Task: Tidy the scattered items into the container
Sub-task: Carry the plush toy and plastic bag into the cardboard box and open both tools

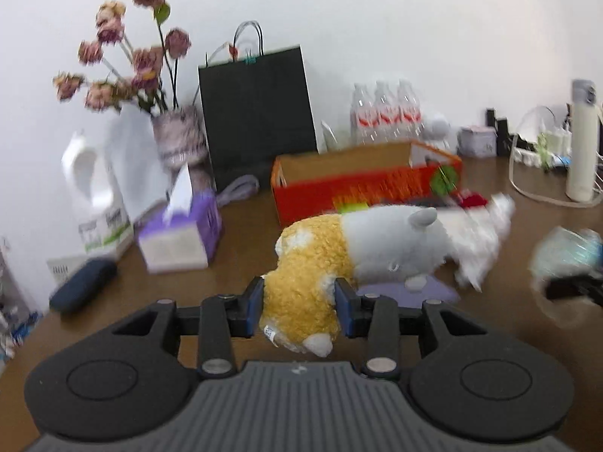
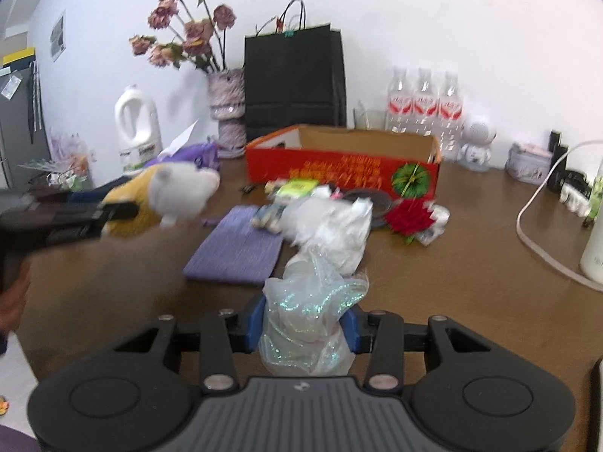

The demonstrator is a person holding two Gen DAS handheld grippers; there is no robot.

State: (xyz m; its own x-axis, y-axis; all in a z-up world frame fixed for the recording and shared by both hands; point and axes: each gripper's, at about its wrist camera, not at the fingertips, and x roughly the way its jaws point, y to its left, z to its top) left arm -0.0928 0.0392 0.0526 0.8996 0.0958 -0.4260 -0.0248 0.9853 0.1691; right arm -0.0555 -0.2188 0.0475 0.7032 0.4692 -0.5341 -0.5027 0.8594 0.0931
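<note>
**Plush and gauze both in the air, box not yet reached**

Plush hangs from the left gripper, whose jaws are closed on its yellow end only; the grey head sticks out forward, unsupported. It looks held above the desk, short of the box, which stands open near the back. The right gripper is clamped on a glittery gauze bundle, also lifted, well short of the box.

Risks, as I judge them:

- Soft pile compresses, so the plush could slip out if swung fast. Both views are blurred, which suggests quick motion.
- The overhanging head may catch the box's front wall and pull the toy free, or shove the box back toward the bottles.
- The gauze trails loose folds that could snag the white fluffy item or rose lying before the box.
- Both grippers are making for one opening and could collide.
</note>
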